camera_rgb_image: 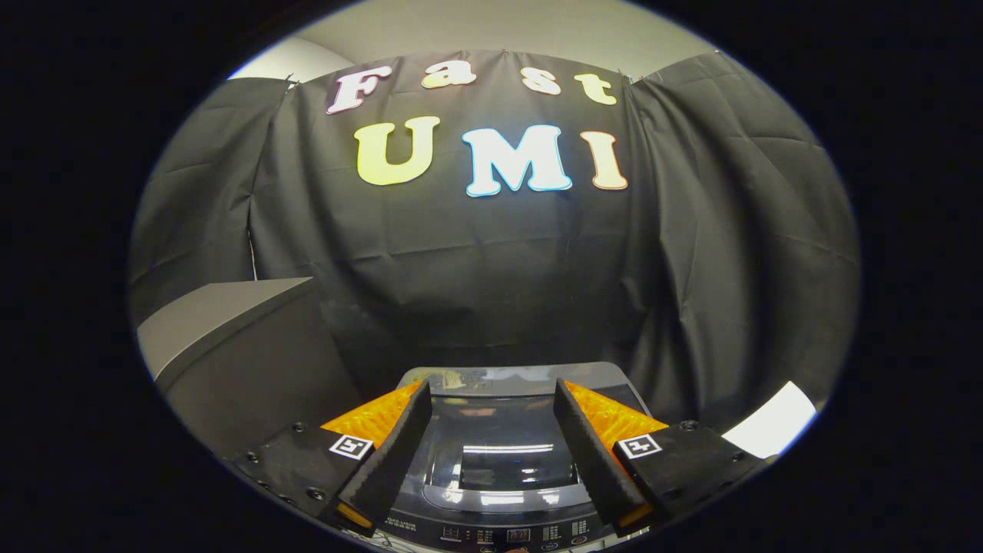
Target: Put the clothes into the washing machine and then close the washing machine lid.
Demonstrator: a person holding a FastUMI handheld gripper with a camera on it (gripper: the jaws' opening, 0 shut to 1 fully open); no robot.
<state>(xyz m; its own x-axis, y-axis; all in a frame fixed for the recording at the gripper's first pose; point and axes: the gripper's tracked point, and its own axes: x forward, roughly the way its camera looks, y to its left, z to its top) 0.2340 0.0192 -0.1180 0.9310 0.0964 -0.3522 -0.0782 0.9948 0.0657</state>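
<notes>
Low in the frame the tool (491, 418) hovers with its two fingers spread wide and nothing between them; no cloth hangs from either pad. The wide spread suggests it is either free after a release or readied for the next reach, though which cannot be told from this view.

Directly under and between the fingers lies the dark grey top-loading washing machine (491, 522), its strip of small buttons and display nearest the camera at the bottom centre. Just beyond that strip sits the glossy, smoked transparent lid (499, 453), which appears to lie flat over the drum, catching reflections of the room lights. Whether any clothes lie beneath it cannot be made out through the glare; no garment is visible. If the lid is indeed down, the task looks close to finished, and the tool seems held centred above it for that reason.

To the lower left, beside the machine, stands a matte grey box-shaped block (230, 346), its flat top level with the fingers. At the lower right a pale white flat panel (772, 422) peeks in. Farthest off, filling the middle and upper frame, hangs the creased black cloth wall (491, 269).
</notes>
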